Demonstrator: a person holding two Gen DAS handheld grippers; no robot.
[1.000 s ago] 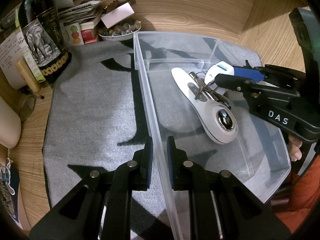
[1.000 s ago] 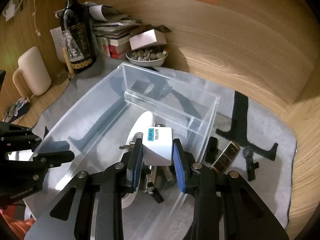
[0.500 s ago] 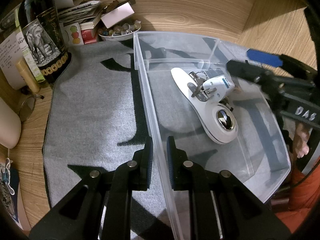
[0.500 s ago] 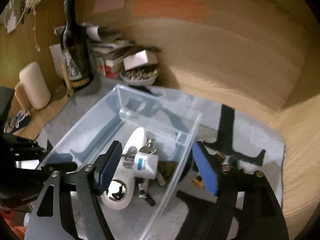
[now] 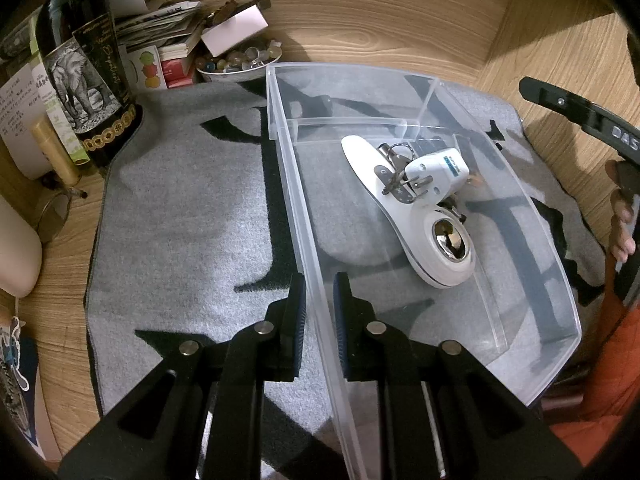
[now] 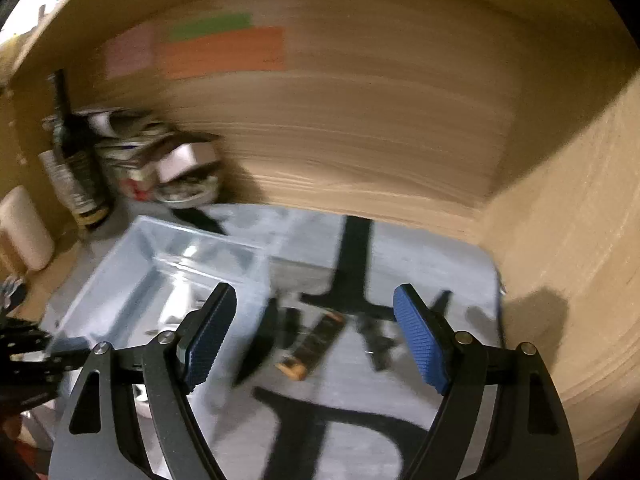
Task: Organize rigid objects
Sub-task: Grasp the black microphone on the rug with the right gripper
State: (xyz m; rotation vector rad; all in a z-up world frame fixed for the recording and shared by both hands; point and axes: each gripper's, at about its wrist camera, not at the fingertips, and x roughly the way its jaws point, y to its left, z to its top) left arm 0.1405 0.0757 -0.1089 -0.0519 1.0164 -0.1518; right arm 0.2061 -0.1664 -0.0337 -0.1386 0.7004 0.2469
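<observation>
**Left claw clamps bin wall; right claw wide, holding nothing**

Left gripper (image 5: 319, 312) is clamped on the near side wall of the clear plastic bin (image 5: 532, 216), one pad outside, one inside. Ahead and right of it, inside the bin: a long white device with a chrome disc (image 5: 416, 216), a small white charger with a blue label (image 5: 438, 170) lying on top of it, and a key ring (image 5: 394, 152) touching both.

Right gripper (image 6: 316, 338) has jaws that have just been opening, now spread wide with nothing between the pads. View is motion-blurred. Beyond its fingertips on the grey mat (image 6: 432, 264), outside the bin: a dark oval item (image 6: 258, 344), an orange-black slim object (image 6: 314, 346) and a small black piece (image 6: 376, 344); none can be identified. The bin sits ahead-left of this claw.
</observation>
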